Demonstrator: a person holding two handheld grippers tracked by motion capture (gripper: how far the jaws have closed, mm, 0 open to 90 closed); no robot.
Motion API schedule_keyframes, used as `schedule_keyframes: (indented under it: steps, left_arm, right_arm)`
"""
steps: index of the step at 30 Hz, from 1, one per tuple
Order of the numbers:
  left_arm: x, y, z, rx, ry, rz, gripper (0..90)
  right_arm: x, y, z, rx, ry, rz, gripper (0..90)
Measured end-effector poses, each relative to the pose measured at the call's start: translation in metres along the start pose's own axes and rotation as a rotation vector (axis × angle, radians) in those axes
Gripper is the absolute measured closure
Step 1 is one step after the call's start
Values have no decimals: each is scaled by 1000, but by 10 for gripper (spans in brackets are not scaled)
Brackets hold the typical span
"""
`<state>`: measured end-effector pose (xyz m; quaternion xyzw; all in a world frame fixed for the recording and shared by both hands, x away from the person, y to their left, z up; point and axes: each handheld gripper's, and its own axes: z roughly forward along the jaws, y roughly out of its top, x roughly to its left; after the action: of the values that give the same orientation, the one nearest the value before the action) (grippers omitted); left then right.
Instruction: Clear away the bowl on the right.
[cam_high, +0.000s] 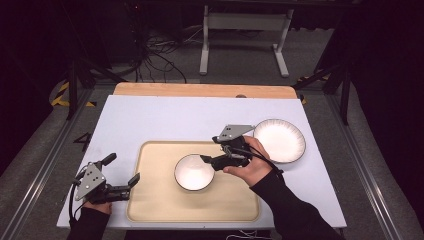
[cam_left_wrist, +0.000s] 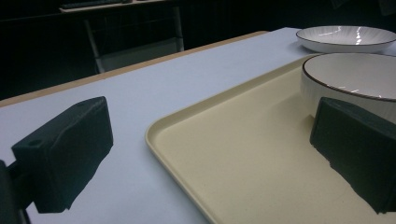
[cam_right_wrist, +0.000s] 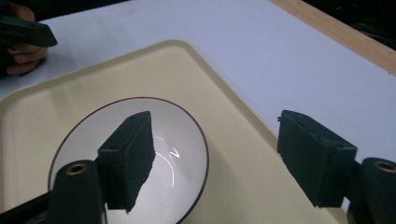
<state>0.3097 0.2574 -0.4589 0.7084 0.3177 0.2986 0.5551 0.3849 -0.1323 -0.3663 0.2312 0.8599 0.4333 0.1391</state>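
Dark floor, loose cables and a white frame lie beyond the far edge of the bench (cam_high: 165, 117), whose pale sheet carries a cream tray (cam_high: 155, 200) along its near edge. On that tray, toward its right half, sits the bowl (cam_high: 194, 172): white inside, thin dark rim, faintly ribbed outer wall, empty and upright. The right gripper (cam_high: 206, 159) is at the bowl's right rim, its fingers spread wide; in the right gripper view one finger (cam_right_wrist: 128, 158) hangs over the bowl's hollow and the other (cam_right_wrist: 315, 156) stands outside the rim over the tray, so they straddle the wall without closing on it. Whether they touch the rim I cannot tell. The left gripper (cam_high: 122, 171) rests at the tray's near left corner, fingers wide and empty. A matching white plate (cam_high: 280, 141) lies off the tray, near the bench's right edge. By my judgement the bowl is placed on the tray and the plate is left to bring over.
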Motion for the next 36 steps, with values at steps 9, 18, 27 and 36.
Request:
schedule_keyframes:
  steps: [9,18,27,36]
  left_arm:
    - [0,0,0,-1,-1,0,2]
    - [0,0,0,-2,0,-1,2]
    - [0,0,0,-2,1,-1,2]
    - [0,0,0,-2,2,-1,2]
  right_arm:
    - [2,-11,-11,-86,-14,-9,152]
    - [0,-24,-22,-175,-21,-17,74]
    - [-4,-41,-35,-202,-44,-34,65]
    - [-9,-57,-49,-244,-81,-72,65]
